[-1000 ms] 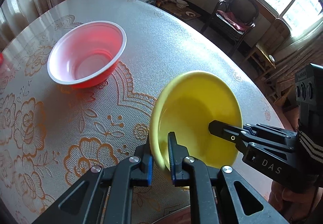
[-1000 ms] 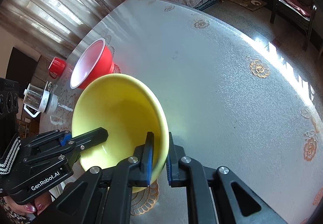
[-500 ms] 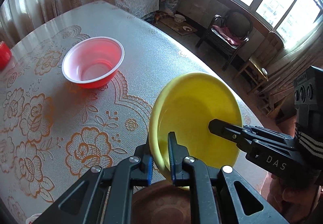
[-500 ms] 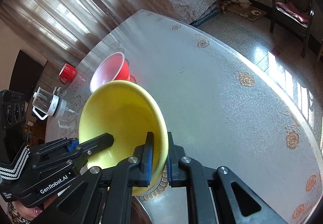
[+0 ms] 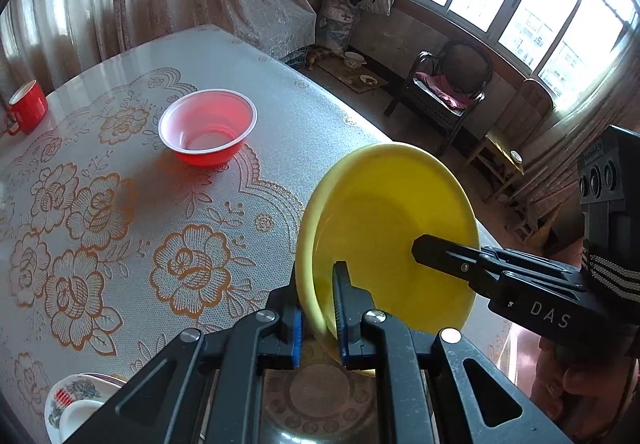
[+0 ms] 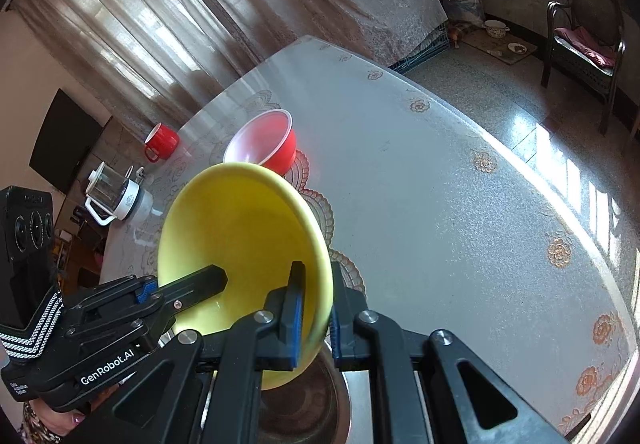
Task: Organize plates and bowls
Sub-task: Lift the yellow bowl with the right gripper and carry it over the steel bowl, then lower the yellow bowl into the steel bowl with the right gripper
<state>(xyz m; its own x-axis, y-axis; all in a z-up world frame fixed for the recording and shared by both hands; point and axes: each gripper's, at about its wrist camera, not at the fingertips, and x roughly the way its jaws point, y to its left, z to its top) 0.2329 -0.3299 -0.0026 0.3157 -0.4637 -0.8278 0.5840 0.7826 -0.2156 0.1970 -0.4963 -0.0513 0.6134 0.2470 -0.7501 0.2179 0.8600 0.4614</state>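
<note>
Yellow bowl aloft, table edge near

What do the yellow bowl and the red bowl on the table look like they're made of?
Yellow bowl: probably melamine or glazed ceramic; opaque, smooth, soft sheen, thick rolled rim. Red bowl: likely thin disposable plastic; light glows through its wall, with a white inside and stepped rings at the bottom.

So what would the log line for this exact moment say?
left gripper: shut on yellow bowl rim | right gripper: shut on opposite rim | bowl: off the table | red bowl: on table
</note>
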